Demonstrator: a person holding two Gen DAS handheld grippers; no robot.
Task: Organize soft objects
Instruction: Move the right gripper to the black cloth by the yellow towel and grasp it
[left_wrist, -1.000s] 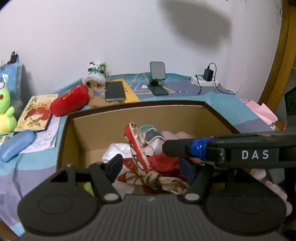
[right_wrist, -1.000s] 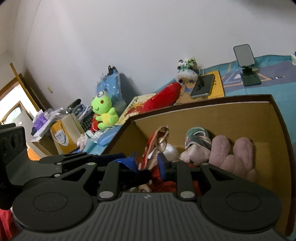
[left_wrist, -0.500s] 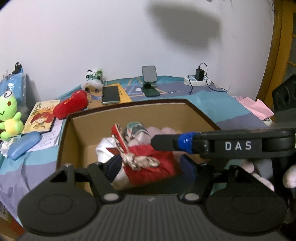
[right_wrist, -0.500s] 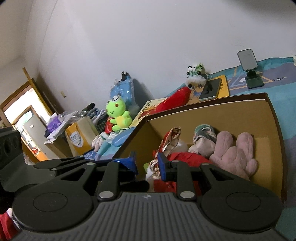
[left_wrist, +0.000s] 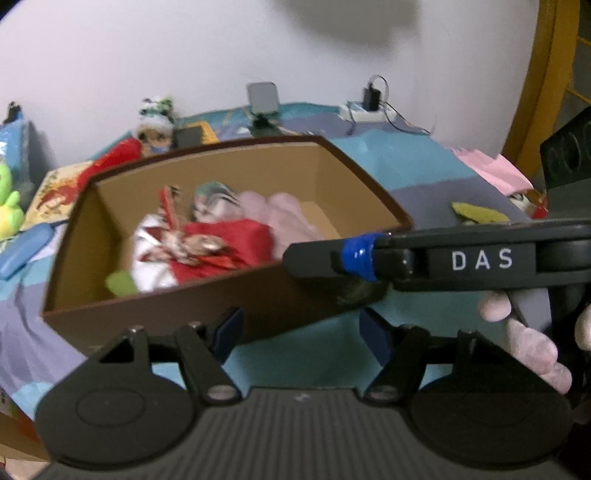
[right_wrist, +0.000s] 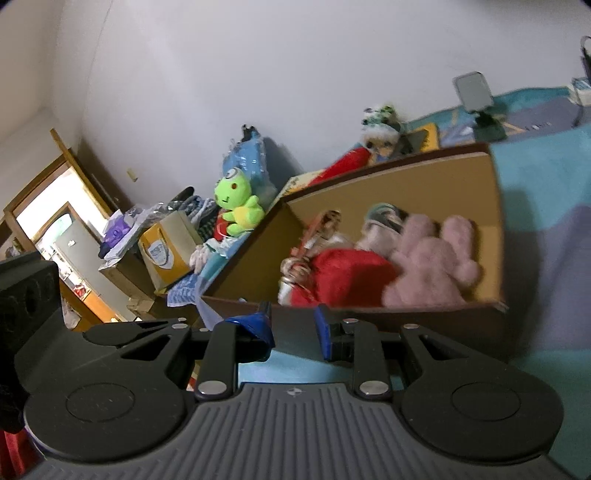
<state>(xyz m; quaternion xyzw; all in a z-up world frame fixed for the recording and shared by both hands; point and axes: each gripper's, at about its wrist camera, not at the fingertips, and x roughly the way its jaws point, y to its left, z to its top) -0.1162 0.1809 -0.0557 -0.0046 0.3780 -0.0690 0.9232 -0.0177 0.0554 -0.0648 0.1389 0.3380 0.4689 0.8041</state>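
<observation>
Left wrist view first: the cardboard box (left_wrist: 207, 295) sits mid-frame, its long axis running from lower left up to right, open top facing the camera. Inside, a red cloth bundle (left_wrist: 225, 243) lies along that axis in the middle, a white soft piece (left_wrist: 151, 266) at its left end, a pink plush (left_wrist: 288, 214) to its right, and a grey-green striped toy (left_wrist: 214, 195) behind; all blurred, details unclear. The left gripper (left_wrist: 301, 334) hangs below the box's near wall, jaws spread wide, nothing between them. Across the right of the frame the right gripper (left_wrist: 317, 254) reaches in sideways, its blue-taped tip at the box's near right corner; contact is unclear. Behind the box, upper centre, stand a phone holder (left_wrist: 263, 99) and a small doll (left_wrist: 155, 122); a charger (left_wrist: 371, 98) sits upper right.

Right wrist view now: the box (right_wrist: 424, 317) fills centre-right, tilted, long axis rising left to right. The pink plush (right_wrist: 432, 262) sprawls at its right end, touching the red bundle (right_wrist: 347, 273) to its left. The right gripper (right_wrist: 293, 328) sits just below the near wall, blue pads (right_wrist: 258, 326) a narrow gap apart and empty. Left of the box, a green frog plush (right_wrist: 238, 203) sits upright, with a yellow paper bag (right_wrist: 166, 251) further left.
</observation>
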